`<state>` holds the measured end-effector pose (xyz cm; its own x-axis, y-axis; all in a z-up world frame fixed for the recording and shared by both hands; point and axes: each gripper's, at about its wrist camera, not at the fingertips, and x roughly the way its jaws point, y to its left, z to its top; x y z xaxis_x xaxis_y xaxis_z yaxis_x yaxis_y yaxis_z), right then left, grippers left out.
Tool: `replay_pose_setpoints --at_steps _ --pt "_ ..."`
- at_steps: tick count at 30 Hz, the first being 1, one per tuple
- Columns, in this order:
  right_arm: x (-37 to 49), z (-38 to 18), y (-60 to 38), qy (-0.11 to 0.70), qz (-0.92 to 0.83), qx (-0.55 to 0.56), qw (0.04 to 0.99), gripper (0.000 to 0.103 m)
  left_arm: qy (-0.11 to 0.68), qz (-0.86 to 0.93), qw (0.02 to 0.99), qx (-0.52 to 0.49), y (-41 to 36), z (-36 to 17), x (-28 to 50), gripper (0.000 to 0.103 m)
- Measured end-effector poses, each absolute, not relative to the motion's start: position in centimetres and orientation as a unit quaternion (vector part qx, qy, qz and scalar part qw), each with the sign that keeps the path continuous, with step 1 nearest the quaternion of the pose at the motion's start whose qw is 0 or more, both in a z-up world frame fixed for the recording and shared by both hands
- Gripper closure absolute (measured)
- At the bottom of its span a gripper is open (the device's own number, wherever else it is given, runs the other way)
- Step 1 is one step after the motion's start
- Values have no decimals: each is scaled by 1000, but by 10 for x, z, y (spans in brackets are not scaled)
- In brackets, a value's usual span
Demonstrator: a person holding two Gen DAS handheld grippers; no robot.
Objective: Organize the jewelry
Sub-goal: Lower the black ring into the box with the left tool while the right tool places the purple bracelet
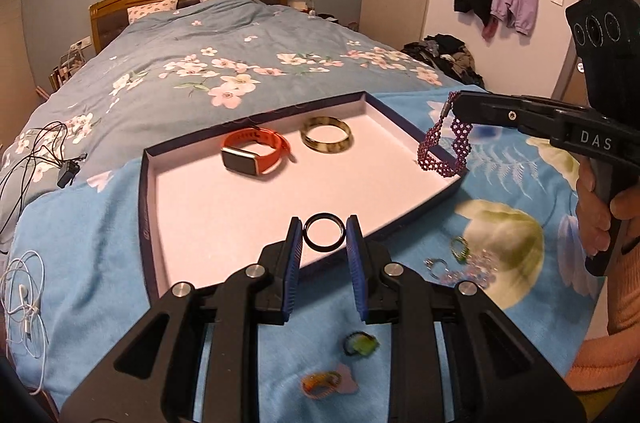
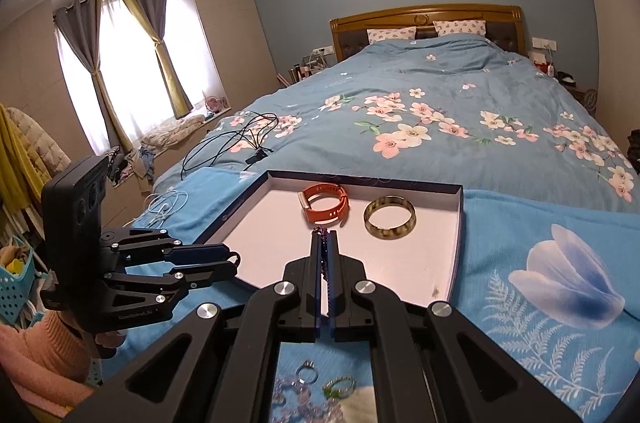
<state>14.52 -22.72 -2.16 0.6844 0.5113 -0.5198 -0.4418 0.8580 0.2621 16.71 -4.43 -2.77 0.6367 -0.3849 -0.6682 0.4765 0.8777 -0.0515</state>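
Black ring [image 1: 324, 232] pinched in left claw [image 1: 324, 237], beaded bracelet [image 1: 444, 147] clamped in right claw [image 2: 325, 243]

Bed [image 1: 168, 63] (floral quilt) bears tray [image 1: 149, 207], cables [image 1: 36, 151].

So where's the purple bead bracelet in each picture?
Left wrist view: the purple bead bracelet dangles at right, gripped by the right tongs over the tray's right edge.
Right wrist view: the bracelet is mostly hidden; only a bit pokes out, centre, between the shut tongs.
Shared landmark: the orange watch in the tray.
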Motion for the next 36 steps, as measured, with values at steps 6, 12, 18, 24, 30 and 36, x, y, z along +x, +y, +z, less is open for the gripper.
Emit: replay_pose_setpoints --at_steps 6,12,18,24,30,36 --pt "164 -29 -224 312 250 62 915 102 361 -227 902 66 -44 -31 184 80" --pt "181 -35 -218 324 246 63 911 102 367 -220 901 69 -47 -36 199 80" --pt "199 -41 -208 336 247 68 906 102 379 -215 898 67 -48 -42 216 80" --pt "214 -48 -199 347 248 71 902 102 390 -209 894 66 -50 -48 229 80" --pt "226 -54 -193 358 251 82 896 102 395 -203 893 71 -52 -51 240 80" --pt "234 -59 -195 366 251 97 891 102 404 -198 890 69 -54 -56 249 80"
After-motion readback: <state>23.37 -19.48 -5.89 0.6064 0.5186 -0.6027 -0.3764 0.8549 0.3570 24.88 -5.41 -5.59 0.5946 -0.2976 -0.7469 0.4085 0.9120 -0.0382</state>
